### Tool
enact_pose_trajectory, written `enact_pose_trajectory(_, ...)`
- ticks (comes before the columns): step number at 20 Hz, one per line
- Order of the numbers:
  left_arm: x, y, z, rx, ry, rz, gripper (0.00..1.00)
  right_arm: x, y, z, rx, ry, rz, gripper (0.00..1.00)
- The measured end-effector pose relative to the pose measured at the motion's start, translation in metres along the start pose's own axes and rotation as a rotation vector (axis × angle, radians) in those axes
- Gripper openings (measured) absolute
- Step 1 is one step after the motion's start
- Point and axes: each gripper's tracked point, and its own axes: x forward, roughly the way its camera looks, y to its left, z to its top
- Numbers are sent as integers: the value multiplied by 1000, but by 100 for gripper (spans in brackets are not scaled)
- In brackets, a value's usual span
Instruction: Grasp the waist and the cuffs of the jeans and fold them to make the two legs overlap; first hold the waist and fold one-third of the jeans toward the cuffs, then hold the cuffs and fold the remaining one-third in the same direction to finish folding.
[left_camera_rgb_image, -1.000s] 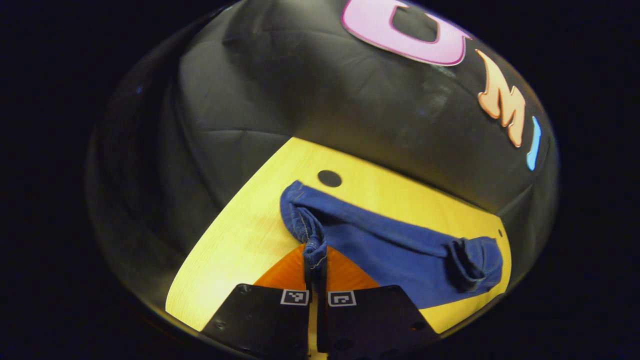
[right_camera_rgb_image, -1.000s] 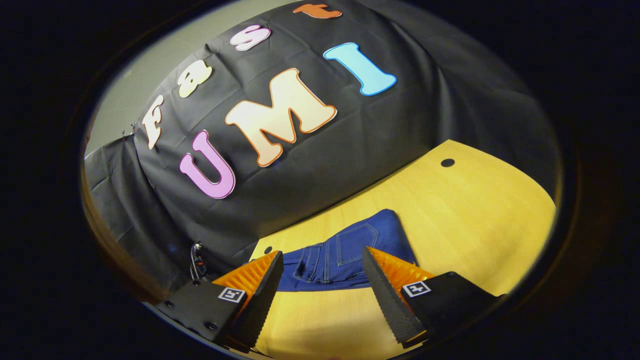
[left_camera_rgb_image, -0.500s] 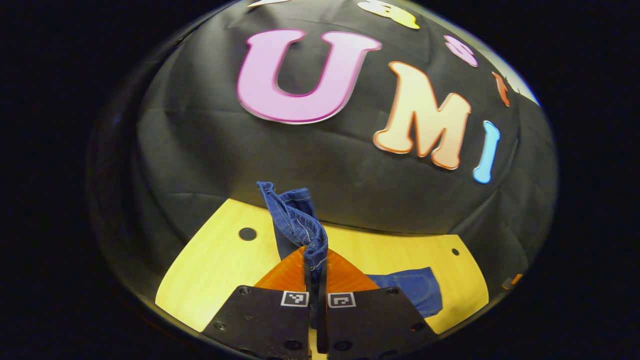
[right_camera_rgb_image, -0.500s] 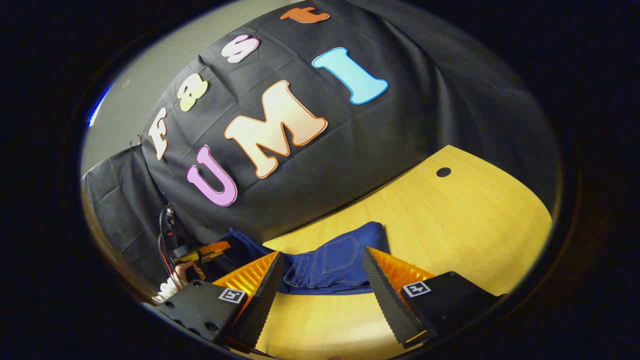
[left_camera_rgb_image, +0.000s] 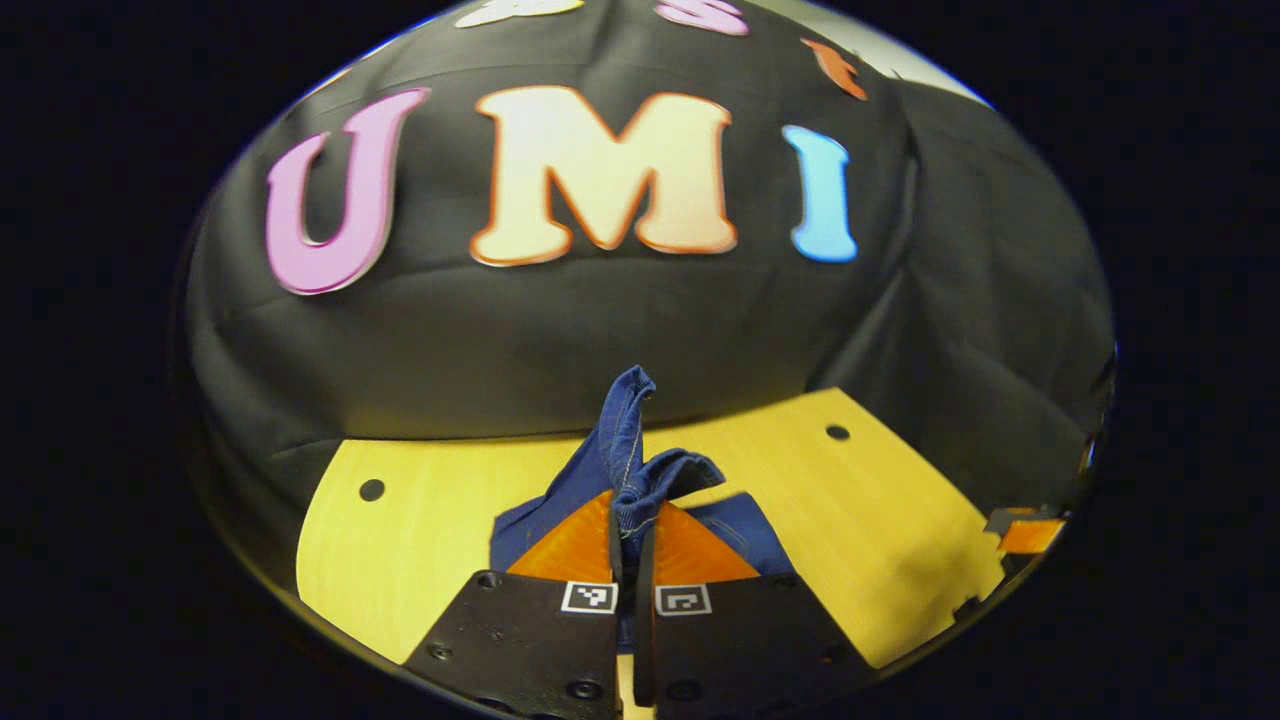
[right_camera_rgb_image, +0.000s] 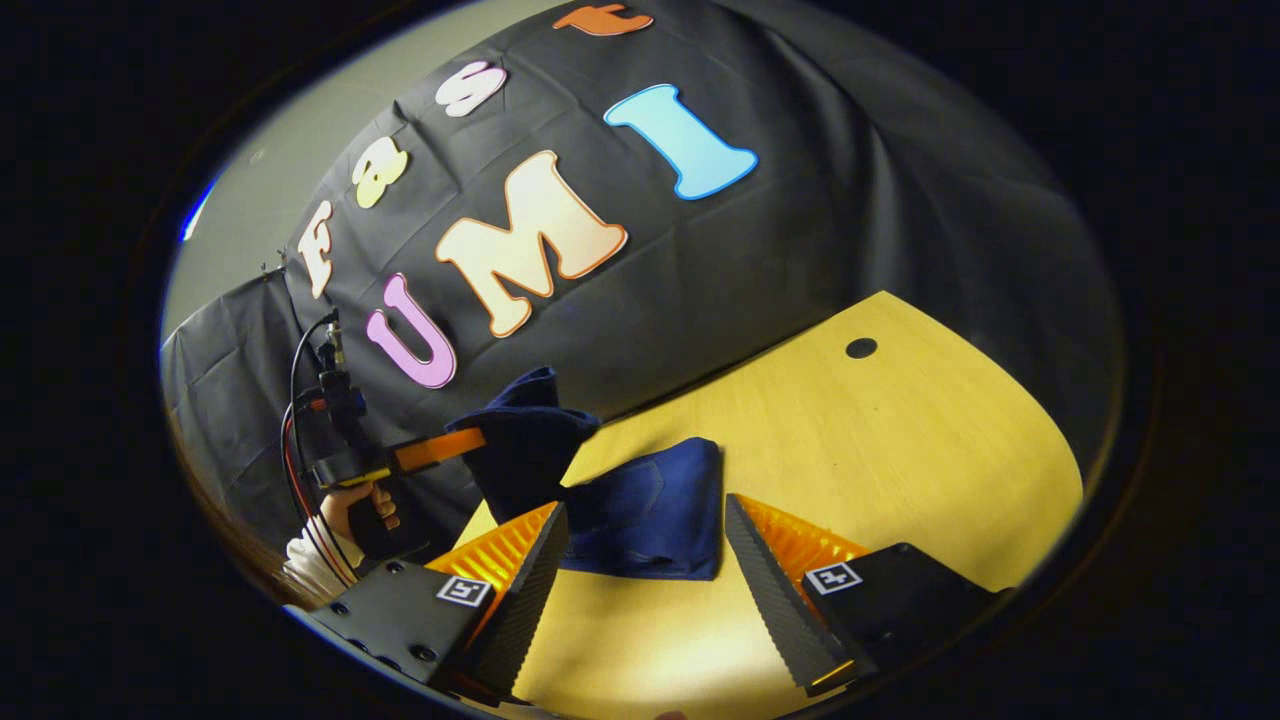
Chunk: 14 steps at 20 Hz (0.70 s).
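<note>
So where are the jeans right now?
One end of the jeans is pinched in the left gripper, lifted; the rest lies on the yellow table.

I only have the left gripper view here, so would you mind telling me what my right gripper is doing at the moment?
Observer: The right gripper is open and holds nothing; it hovers above the table in front of the jeans.
Operator: Thank you. How does the lifted part of the jeans look from that side?
Observer: In the right gripper view, the left gripper holds one end of the jeans raised off the table, while the rest lies flat on it.
Operator: Is anything of the person visible there?
Observer: Yes, a hand with a light sleeve grips the left gripper's handle, and cables run up from it.
</note>
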Motion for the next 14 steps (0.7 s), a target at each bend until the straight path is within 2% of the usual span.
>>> enact_pose_trajectory(4, 21, -57, -59, 105, 93, -5, 0, -8, -25, -4, 18, 13, -33, 98)
enact_pose_trajectory(9, 62, -95, -118, 168, 161, -39, 0, -18, -46, -9, 10, 19, -69, 98)
enact_pose_trajectory(11, 65, -113, -129, 168, 187, -76, 6, -21, -49, -12, 8, 23, -80, 98)
enact_pose_trajectory(12, 64, -128, -136, 161, 204, -118, 17, -20, -44, -13, 7, 24, -84, 98)
enact_pose_trajectory(14, 47, -150, -138, 101, 203, -195, 53, -14, -39, -17, 8, 18, -88, 98)
